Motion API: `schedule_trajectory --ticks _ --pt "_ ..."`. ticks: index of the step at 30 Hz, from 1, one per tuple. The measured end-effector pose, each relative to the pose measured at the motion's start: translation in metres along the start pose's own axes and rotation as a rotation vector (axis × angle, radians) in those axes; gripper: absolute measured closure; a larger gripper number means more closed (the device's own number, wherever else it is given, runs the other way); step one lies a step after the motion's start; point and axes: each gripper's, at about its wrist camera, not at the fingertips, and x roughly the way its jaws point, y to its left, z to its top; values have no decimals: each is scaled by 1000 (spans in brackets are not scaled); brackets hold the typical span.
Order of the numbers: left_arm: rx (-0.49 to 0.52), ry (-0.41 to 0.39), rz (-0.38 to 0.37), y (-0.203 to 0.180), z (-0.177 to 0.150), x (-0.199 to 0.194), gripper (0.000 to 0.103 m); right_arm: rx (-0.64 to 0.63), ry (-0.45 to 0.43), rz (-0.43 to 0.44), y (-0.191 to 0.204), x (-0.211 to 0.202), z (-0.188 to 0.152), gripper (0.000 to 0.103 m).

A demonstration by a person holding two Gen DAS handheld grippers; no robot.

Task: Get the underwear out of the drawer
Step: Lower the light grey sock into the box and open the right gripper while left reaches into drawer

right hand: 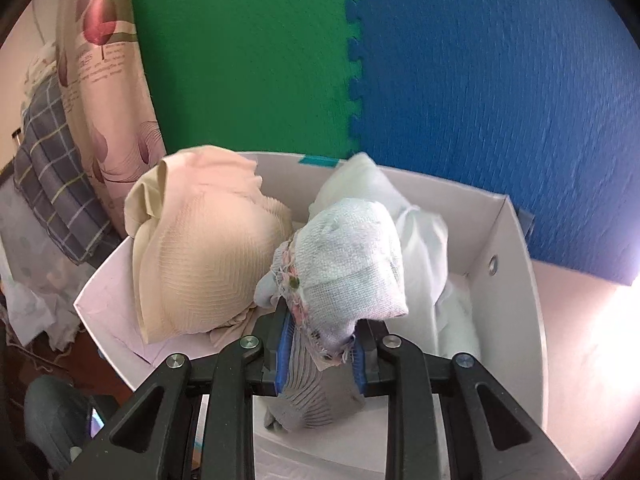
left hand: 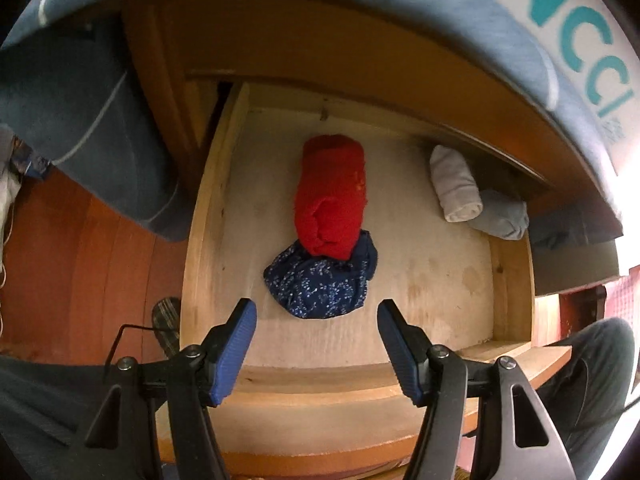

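My left gripper [left hand: 316, 312] hangs over the open wooden drawer [left hand: 208, 216], pointing steeply down, its blue pads spread wide with nothing between them. On the drawer floor, near the middle, lies a red rolled piece [left hand: 332, 196] with its near end resting on a crumpled navy flowered piece [left hand: 320, 284], which sits just ahead of my pads. Two pale rolls [left hand: 456, 184] lie against the drawer's far right corner. My right gripper [right hand: 320, 356] is clamped on a light blue pair of underwear [right hand: 352, 264], held above a white box [right hand: 516, 240]. The box already holds a beige garment [right hand: 200, 252] at its left side and white cloth [right hand: 420, 236] at its right.
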Motion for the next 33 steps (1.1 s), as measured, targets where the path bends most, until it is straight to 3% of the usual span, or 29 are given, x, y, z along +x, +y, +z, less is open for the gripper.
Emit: schedule_trajectory --ticks 5,6,9,11,13,28,31,33 --pt "38 17 39 -9 2 12 39 34 49 16 -7 21 -13 77" --pt "54 26 54 -12 2 15 39 48 22 28 -9 19 -13 73" --pt "123 38 140 -26 2 28 39 78 12 34 -14 20 -12 67" --pt "161 34 190 -34 1 34 39 73 9 28 -13 20 -11 56" --pt "188 32 216 -40 0 38 39 88 -8 32 -15 17 -10 25" --pt "225 30 249 -48 -4 44 39 102 -54 28 -17 16 -13 18" --pt "222 39 243 -47 -3 46 39 111 -58 43 -19 14 -13 15" --pt "208 48 225 -45 -1 48 39 119 -68 68 -20 9 -16 7"
